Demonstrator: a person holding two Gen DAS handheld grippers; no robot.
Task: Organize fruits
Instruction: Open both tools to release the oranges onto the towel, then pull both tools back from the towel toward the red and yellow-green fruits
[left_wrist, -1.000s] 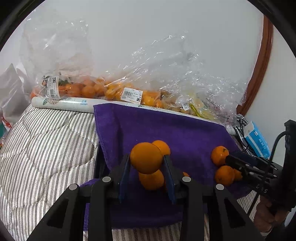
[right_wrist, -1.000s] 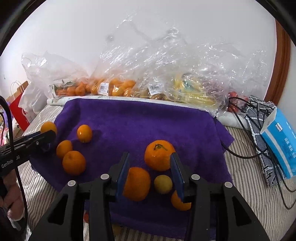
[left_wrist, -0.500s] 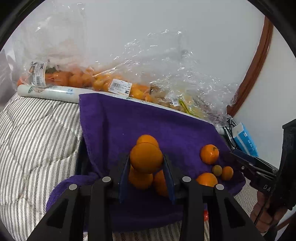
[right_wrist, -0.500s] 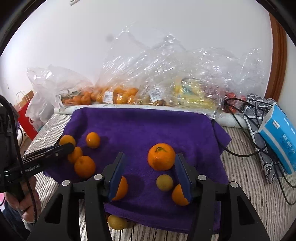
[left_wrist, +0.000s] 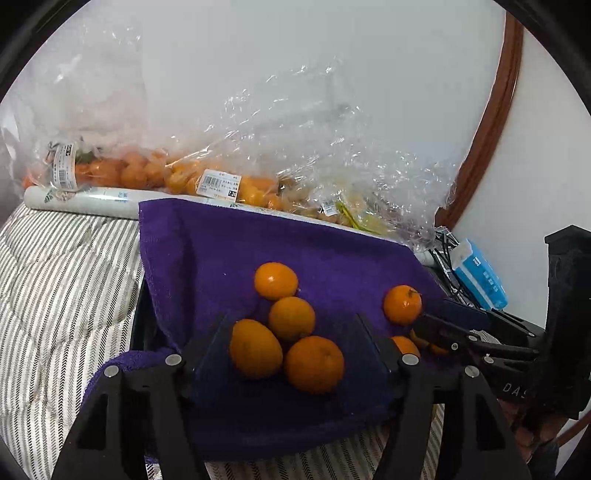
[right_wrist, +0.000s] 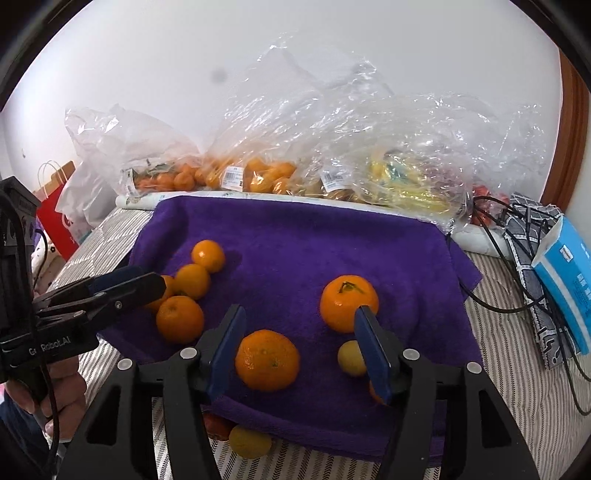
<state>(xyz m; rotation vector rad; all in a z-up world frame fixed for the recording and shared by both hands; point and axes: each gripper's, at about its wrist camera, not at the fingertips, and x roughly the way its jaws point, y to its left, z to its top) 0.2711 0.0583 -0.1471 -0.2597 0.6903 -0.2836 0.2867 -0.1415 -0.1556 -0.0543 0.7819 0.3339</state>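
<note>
A purple towel lies on a striped bed. Several oranges lie grouped on its left part. My left gripper is open around two of them, one orange between its fingers and another beside it. Two more lie just beyond. My right gripper is open and empty, with one orange lying between its fingers. A larger orange and a small yellow fruit lie by its right finger.
Clear plastic bags of fruit line the wall behind the towel. A blue packet and black cables lie at the right. Two fruits lie at the towel's front edge. A red paper bag stands at the left.
My left gripper opened and let go of the orange it held, which now lies on the towel with the others. My right gripper opened wider and drew back a little.
</note>
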